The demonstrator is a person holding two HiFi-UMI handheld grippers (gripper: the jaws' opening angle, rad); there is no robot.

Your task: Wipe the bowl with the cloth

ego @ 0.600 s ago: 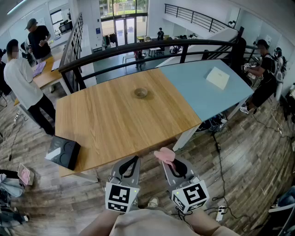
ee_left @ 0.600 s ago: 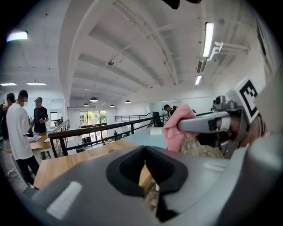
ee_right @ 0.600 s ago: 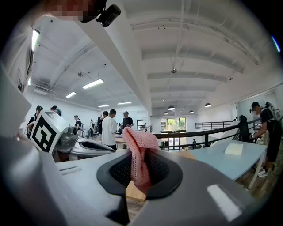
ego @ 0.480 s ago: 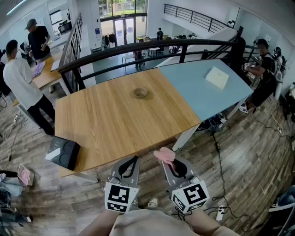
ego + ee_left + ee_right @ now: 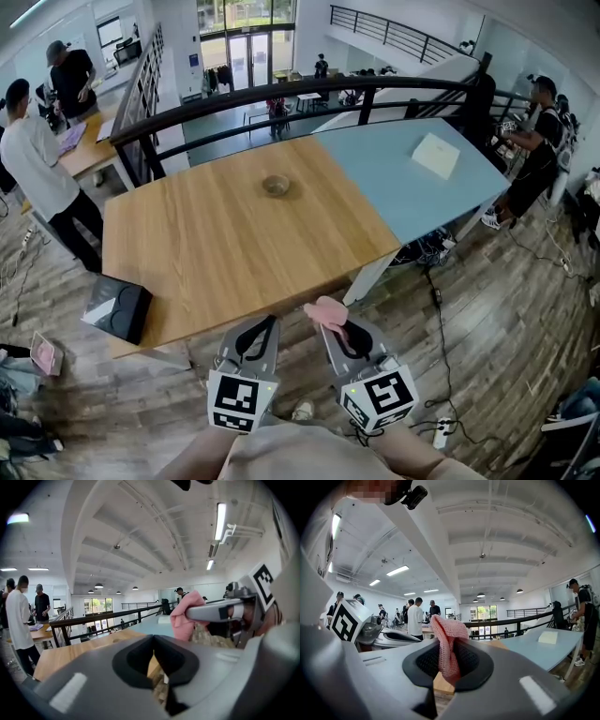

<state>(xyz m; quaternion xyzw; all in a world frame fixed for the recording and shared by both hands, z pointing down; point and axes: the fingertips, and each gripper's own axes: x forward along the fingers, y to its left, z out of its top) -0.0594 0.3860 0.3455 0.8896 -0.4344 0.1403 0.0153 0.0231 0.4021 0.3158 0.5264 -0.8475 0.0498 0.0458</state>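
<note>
A small glass bowl (image 5: pixel 275 185) stands far off on the wooden table (image 5: pixel 216 253), near its back edge. Both grippers hover side by side over the floor, short of the table's near edge. My left gripper (image 5: pixel 266 325) is shut with nothing in it; its jaws meet in the left gripper view (image 5: pixel 153 641). My right gripper (image 5: pixel 332 322) is shut on a pink cloth (image 5: pixel 324 310), which sticks up from between the jaws (image 5: pixel 449 665) as a crumpled pink mesh (image 5: pixel 447 639). The cloth (image 5: pixel 184 615) also shows in the left gripper view.
A black box (image 5: pixel 117 308) lies at the table's near left corner. A white pad (image 5: pixel 435 156) rests on the pale blue part of the table (image 5: pixel 394 187). A black railing (image 5: pixel 309 94) runs behind it. People stand at the left (image 5: pixel 37 159) and right (image 5: pixel 539 131).
The head view has shifted a little, so table and grippers sit slightly further left in the picture. Both grippers keep the same pose, the cloth still in the right one.
</note>
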